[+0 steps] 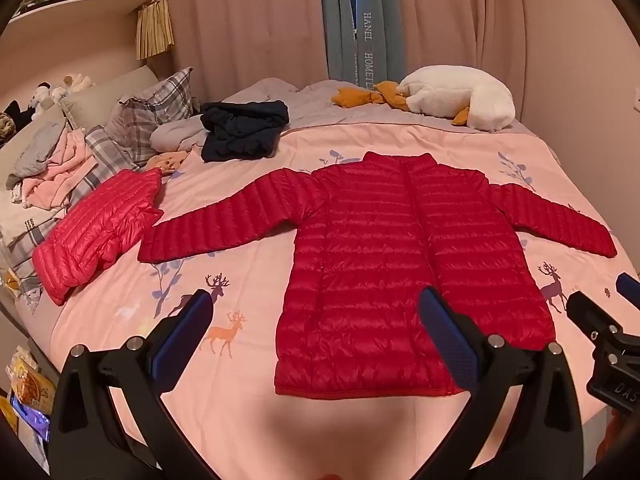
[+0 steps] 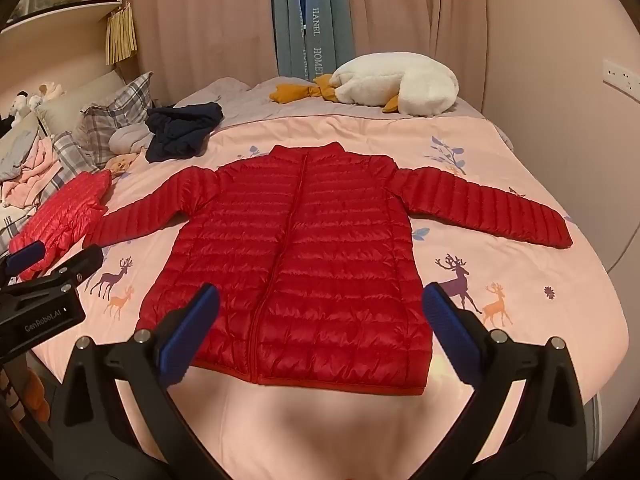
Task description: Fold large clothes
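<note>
A red quilted puffer jacket (image 1: pixel 400 264) (image 2: pixel 304 256) lies flat on the pink bed cover, zipped front up, collar away from me, both sleeves spread out to the sides. My left gripper (image 1: pixel 316 332) hovers above the hem's left corner, wide open with nothing between its blue pads. My right gripper (image 2: pixel 320 320) hangs over the hem's right half, also wide open and empty. In the left wrist view the right gripper (image 1: pixel 608 320) shows at the right edge. The left gripper (image 2: pixel 44 276) shows at the left edge of the right wrist view.
A second, folded red puffer jacket (image 1: pixel 100 228) (image 2: pixel 60 216) lies left of the spread one. A dark navy garment (image 1: pixel 240 130) (image 2: pixel 180 130), plaid pillows (image 1: pixel 148 116) and a heap of clothes (image 1: pixel 52 168) sit at the back left. A white plush goose (image 1: pixel 456 98) (image 2: pixel 396 86) lies at the far edge by the curtains.
</note>
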The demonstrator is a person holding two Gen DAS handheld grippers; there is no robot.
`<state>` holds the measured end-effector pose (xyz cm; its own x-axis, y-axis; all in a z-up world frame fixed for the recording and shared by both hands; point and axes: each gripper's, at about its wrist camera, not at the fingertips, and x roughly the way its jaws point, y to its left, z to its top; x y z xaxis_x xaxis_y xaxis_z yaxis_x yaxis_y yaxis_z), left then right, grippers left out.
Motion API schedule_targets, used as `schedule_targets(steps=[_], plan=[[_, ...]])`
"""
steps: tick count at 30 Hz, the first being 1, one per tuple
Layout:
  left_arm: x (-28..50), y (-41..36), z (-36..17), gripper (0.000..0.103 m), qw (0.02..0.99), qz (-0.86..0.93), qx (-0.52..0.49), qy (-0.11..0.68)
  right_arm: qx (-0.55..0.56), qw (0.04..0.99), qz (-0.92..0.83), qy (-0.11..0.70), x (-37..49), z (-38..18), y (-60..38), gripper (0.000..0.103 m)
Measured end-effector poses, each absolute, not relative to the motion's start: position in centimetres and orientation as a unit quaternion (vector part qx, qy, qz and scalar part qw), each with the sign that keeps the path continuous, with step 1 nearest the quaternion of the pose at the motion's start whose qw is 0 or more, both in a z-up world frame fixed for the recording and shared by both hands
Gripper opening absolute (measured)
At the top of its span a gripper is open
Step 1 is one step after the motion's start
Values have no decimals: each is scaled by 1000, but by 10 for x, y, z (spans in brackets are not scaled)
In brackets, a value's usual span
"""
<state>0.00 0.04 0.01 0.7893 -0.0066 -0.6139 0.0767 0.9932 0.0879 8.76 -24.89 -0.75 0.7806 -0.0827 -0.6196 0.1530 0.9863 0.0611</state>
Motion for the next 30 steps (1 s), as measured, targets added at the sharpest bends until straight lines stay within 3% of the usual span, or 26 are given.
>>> schedule_targets(steps=[30], plan=[[0,0,-9,102,940,-26,56,335,55,941,-61,330,88,-13,-246,101]])
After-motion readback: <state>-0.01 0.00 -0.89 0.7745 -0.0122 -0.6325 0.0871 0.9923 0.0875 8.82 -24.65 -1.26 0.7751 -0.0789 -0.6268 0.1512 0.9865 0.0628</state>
